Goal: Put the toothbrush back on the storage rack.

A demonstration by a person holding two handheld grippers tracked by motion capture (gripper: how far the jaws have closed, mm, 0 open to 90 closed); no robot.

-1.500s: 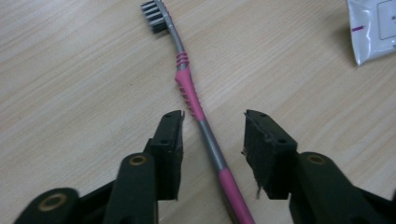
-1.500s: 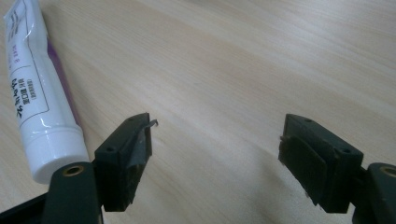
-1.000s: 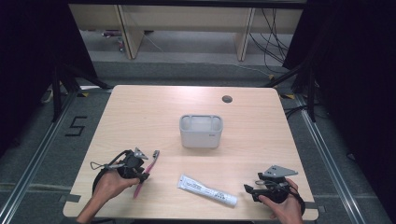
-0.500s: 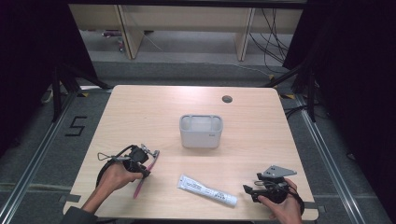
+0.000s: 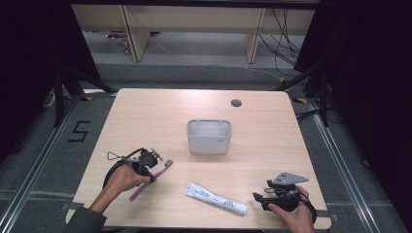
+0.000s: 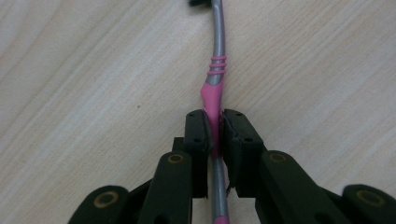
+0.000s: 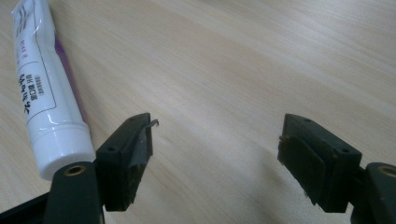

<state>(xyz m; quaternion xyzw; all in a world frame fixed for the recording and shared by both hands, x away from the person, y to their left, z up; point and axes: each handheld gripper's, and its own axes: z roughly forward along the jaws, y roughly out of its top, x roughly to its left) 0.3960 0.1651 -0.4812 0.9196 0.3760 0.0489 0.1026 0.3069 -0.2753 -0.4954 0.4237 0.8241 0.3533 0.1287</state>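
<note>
At the left of the counter, the left claw lies low over the wood, held by the person's left hand. Its jaws have just been closing, and in the left gripper view they are clamped on the toothbrush, with the pads pressing the pink part of the handle from both sides. The grey neck of the toothbrush runs on beyond the jaw tips, lying along the wood. From the high view the toothbrush lies aslant, its pink end toward the near edge and its head pointing toward the middle of the counter.

Farther back, at the middle of the counter, stands a grey holder with compartments open at the top, well apart from both claws.

Nearer the front edge, between the two hands, lies a white toothpaste tube, flat on the wood.

At the right, the right claw is held by the right hand, near the cap end of the tube. In the right gripper view its jaws stand wide apart with bare wood between them, and the tube lies just beside the left jaw.
</note>
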